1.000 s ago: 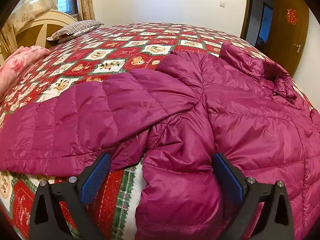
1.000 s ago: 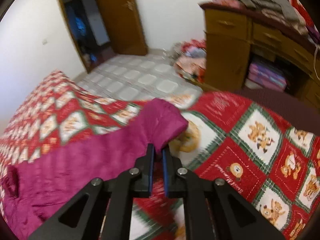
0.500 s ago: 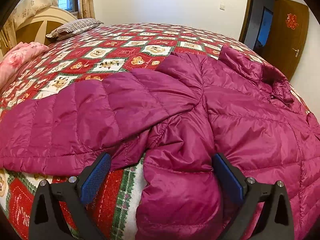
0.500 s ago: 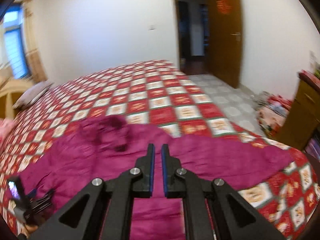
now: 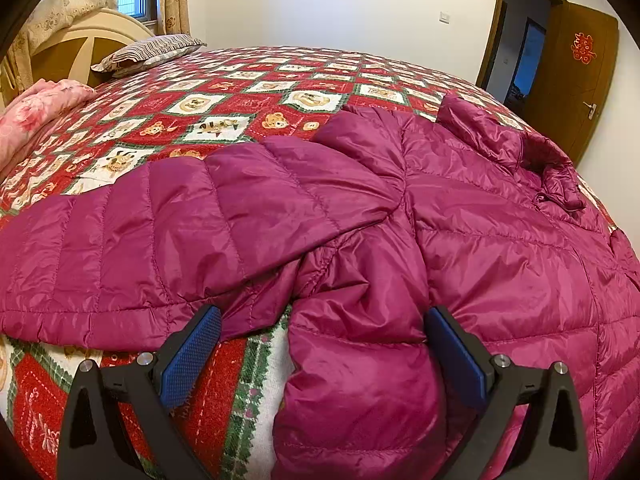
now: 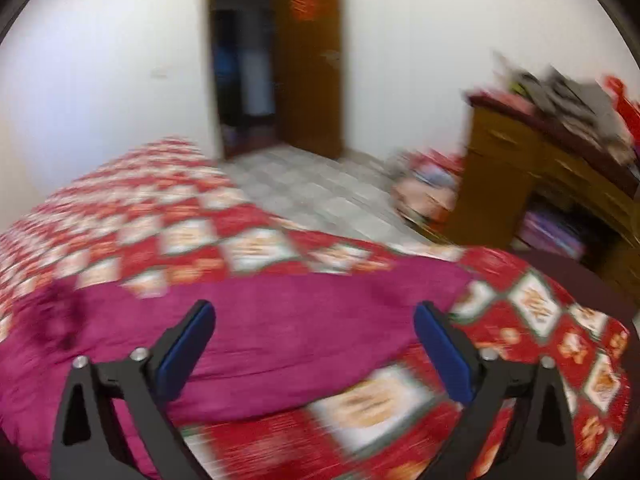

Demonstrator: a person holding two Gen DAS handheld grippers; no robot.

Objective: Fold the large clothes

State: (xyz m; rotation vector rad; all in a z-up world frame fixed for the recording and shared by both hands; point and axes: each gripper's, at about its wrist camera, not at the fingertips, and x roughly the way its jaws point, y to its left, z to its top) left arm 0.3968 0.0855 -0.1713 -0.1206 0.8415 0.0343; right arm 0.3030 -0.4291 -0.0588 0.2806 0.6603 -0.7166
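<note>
Jacket [image 5: 460, 216] spread mid-frame on quilt [image 5: 248, 92], left gripper [image 5: 320, 356] wide open astride its lower fold, right gripper [image 6: 316, 348] jaws just opened wide, gripping nothing.

One magenta down jacket [image 5: 460, 240], one quilt [image 5: 248, 92], one striped pillow [image 5: 152, 50] — two grippers.

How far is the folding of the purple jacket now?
Done: the jacket lies spread on the bed, sleeves out to the sides. In hand: nothing; the left claw stands open around a puffy fold, and the right claw, which has just been opening, holds nothing. Left: every fold.
</note>
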